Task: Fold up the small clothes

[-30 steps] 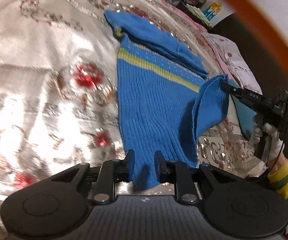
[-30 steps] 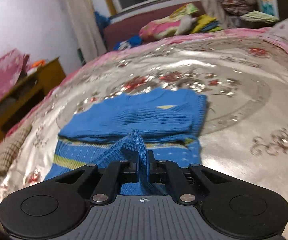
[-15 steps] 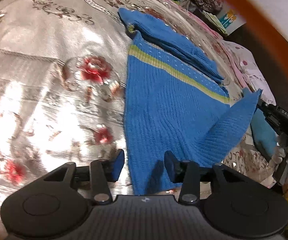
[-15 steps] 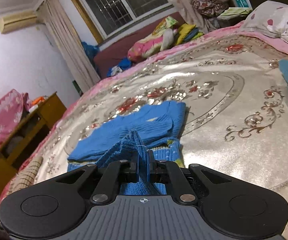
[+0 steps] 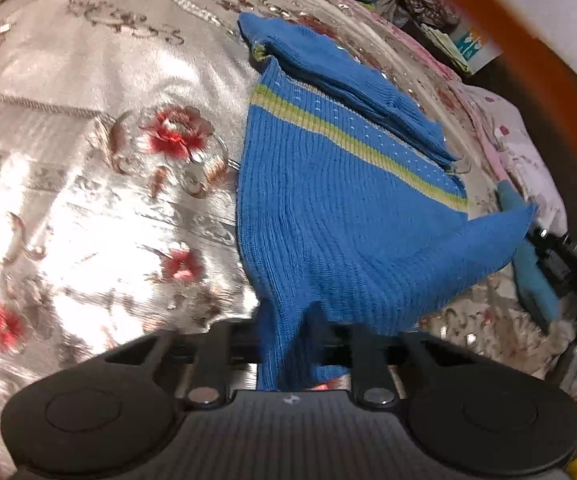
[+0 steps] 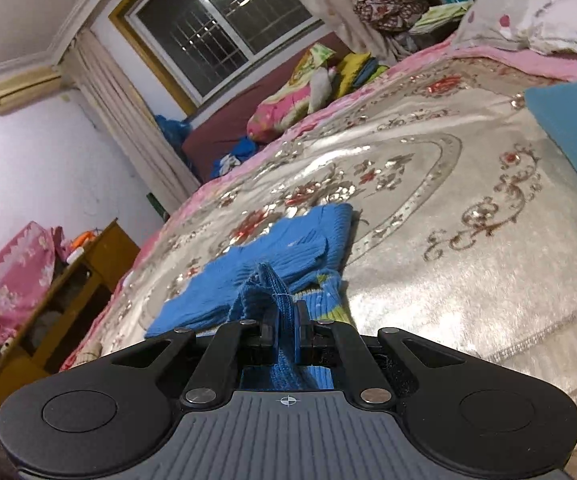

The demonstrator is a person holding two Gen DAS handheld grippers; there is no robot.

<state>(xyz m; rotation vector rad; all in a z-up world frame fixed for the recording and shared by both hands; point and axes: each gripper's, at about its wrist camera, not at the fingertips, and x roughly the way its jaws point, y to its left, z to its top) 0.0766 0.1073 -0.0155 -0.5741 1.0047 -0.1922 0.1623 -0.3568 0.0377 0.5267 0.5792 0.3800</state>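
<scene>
A small blue knit sweater [image 5: 328,200] with a yellow-green stripe lies on a silver floral bedspread [image 5: 88,160], its sleeves folded over the far part. My left gripper [image 5: 288,344] is at the near hem corner, and the cloth drapes down between its jaws, which stand apart. My right gripper [image 6: 286,320] is shut on the other hem corner of the sweater [image 6: 264,264] and holds it lifted off the bed. The right gripper also shows at the right edge of the left wrist view [image 5: 536,236], pulling that corner taut.
A teal folded cloth [image 6: 576,132] lies on the bedspread [image 6: 468,240] to the right. A pink-dotted pillow [image 6: 536,20] is at the head. Piles of clothes [image 6: 328,80] sit by the window. A wooden cabinet [image 6: 64,300] stands left of the bed.
My left gripper opened, then moved back onto the near hem corner. My right gripper pulled its corner out to the right and upward, stretching the hem.
</scene>
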